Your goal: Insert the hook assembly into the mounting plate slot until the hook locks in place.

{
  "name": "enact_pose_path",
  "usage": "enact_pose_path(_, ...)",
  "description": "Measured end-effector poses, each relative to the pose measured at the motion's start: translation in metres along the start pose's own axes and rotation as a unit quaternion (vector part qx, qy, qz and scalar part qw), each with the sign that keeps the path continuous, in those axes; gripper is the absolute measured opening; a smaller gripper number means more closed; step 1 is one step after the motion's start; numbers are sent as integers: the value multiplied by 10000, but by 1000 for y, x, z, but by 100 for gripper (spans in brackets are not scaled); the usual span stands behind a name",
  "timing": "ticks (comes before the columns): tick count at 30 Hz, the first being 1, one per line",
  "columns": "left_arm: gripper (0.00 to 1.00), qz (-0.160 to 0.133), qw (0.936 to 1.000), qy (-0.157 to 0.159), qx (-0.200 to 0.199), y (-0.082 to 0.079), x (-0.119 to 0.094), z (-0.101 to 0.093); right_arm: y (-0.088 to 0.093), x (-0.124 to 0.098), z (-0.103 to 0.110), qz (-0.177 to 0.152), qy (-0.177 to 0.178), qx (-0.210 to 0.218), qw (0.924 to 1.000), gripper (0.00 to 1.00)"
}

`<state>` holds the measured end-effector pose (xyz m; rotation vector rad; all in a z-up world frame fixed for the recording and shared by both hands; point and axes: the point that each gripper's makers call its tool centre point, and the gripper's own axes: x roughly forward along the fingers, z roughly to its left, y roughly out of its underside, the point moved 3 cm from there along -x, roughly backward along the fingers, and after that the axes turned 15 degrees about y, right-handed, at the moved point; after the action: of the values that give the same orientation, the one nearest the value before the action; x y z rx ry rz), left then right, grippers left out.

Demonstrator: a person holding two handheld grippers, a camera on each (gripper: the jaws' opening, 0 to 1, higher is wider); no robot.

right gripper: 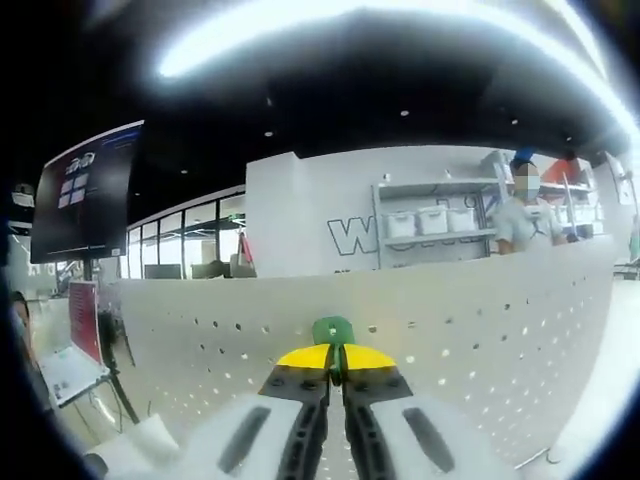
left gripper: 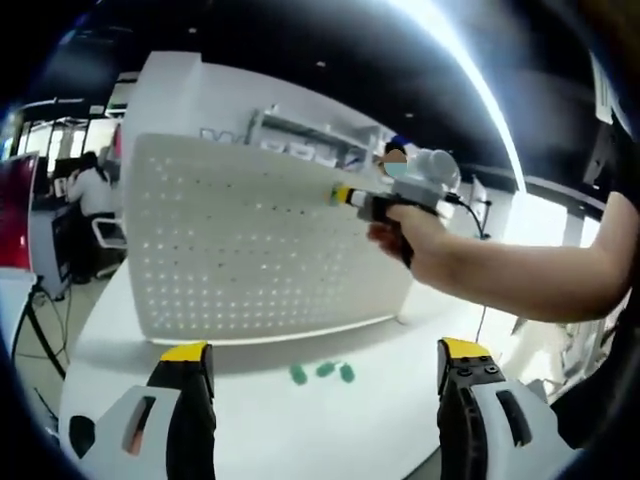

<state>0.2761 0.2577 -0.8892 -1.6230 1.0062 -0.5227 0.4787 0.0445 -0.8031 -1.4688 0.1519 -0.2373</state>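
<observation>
One white pegboard mounting plate (left gripper: 265, 245) stands upright on the white bench (left gripper: 300, 420), its face dotted with rows of small holes. On the bench in front of the plate lie three small green hooks (left gripper: 322, 372), close together in a short row, near the plate's foot but apart from it.

In the left gripper view the left tool (left gripper: 325, 365) is released — its two yellow-tipped jaws stand wide apart with nothing between them, hovering above the bench on the near side of the three hooks. From the right of that view a person's hand (left gripper: 405, 232) and bare forearm reach in, holding the right tool (left gripper: 345, 196) up at the plate's upper right part; whether its tip touches the plate cannot be told.

In the right gripper view the right tool (right gripper: 335, 352) is clenched on one green hook (right gripper: 333, 330) — the two yellow jaw tips meet around it and the hook's rounded green end sticks out above them, right before the perforated face of the plate (right gripper: 480, 330). That makes four green hooks counted: three on the bench, one in the tool.

Beyond the plate one person (right gripper: 520, 215) stands by a shelf holding three white bins (right gripper: 432, 220).
</observation>
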Motion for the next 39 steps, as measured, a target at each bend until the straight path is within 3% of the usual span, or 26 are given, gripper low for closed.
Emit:
enact_pose_path(19, 92, -8, 10000, -64, -69, 2, -8, 8, 5, 4, 3, 92, 203, 100, 9997, 1)
enact_pose_path(25, 92, 34, 10000, -25, -80, 4, -5, 6, 6, 4, 3, 120, 173, -90, 9997, 2)
enact_pose_path(32, 92, 75, 10000, 6, -38, 2, -3, 2, 5, 3, 6, 178, 2, 6, 9998, 16)
enact_pose_path(35, 92, 88, 10000, -10, -26, 2, -4, 0, 0, 1, 5, 150, -72, 68, 9998, 18)
enact_pose_path(39, 92, 116, 9999, -43, -17, 2, -7, -2, -22, -11, 5, -224, -302, -76, 9993, 23)
